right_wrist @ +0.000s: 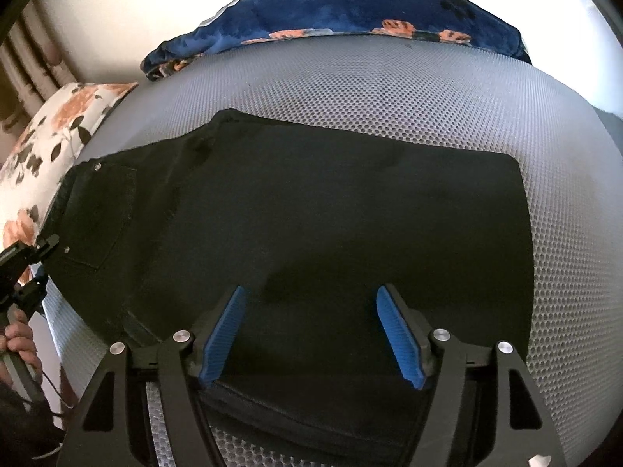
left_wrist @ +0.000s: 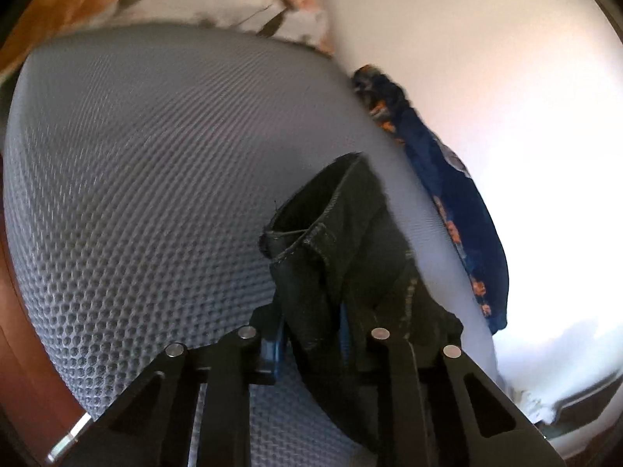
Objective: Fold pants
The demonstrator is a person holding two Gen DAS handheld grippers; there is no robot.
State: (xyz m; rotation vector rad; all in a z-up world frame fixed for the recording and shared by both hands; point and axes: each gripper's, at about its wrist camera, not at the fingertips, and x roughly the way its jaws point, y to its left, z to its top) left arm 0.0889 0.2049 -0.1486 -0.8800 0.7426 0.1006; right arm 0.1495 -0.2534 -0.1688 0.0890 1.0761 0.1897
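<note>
Black pants lie folded flat on a grey mesh mattress, waistband and back pocket toward the left. My right gripper stands open just over the near edge of the pants, its blue pads wide apart and gripping nothing. My left gripper is shut on a bunched corner of the pants, which rises from between its jaws. In the right wrist view the left gripper sits at the waistband end, with a hand on its handle.
A dark blue floral blanket lies along the far mattress edge, next to a white wall. A white pillow with orange flowers rests at the left end. A wooden bed frame borders the mattress.
</note>
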